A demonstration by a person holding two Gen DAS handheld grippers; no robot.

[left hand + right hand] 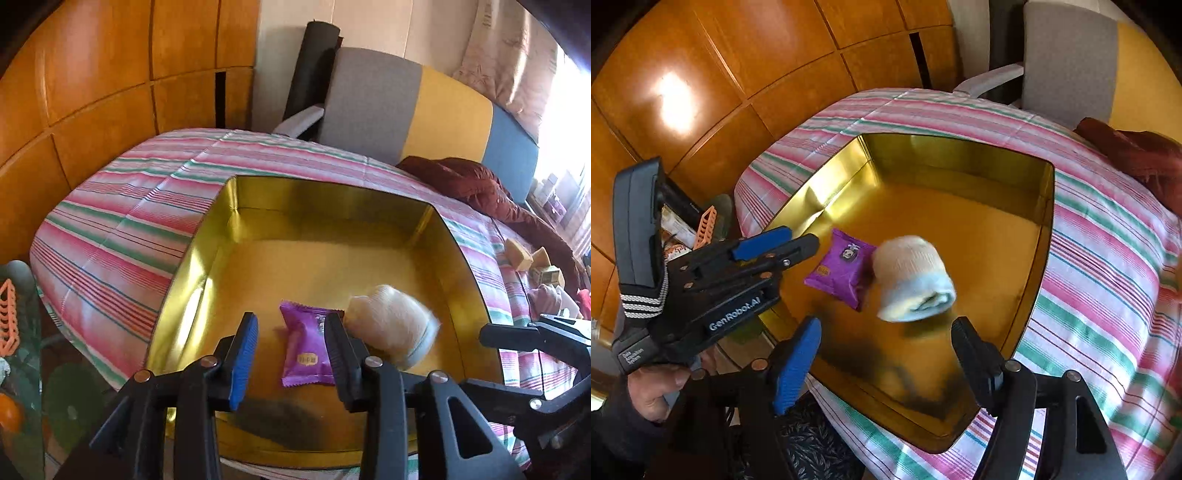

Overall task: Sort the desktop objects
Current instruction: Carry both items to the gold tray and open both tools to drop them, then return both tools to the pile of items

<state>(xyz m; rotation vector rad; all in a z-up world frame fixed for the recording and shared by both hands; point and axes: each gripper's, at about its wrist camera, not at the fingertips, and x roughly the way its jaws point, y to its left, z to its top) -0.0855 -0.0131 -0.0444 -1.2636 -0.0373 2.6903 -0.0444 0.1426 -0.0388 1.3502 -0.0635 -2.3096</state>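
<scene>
A purple snack packet (306,345) lies flat on the floor of a gold metal tin (325,192), just ahead of the left gripper (291,332), whose blue-padded fingers are slightly spread and pinch nothing. Touching the packet's right edge is a rolled cream sock with a pale blue cuff (912,278), blurred, ahead of the right gripper (886,343) and between its widely spread fingers' lines, not gripped. Both grippers point down into the tin. The tin sits on a pink, green and white striped tablecloth (1108,258). A hand (653,391) holds the left gripper's handle. Beyond the table stand orange wooden panels (92,74) and a grey, yellow and blue chair (424,107).
</scene>
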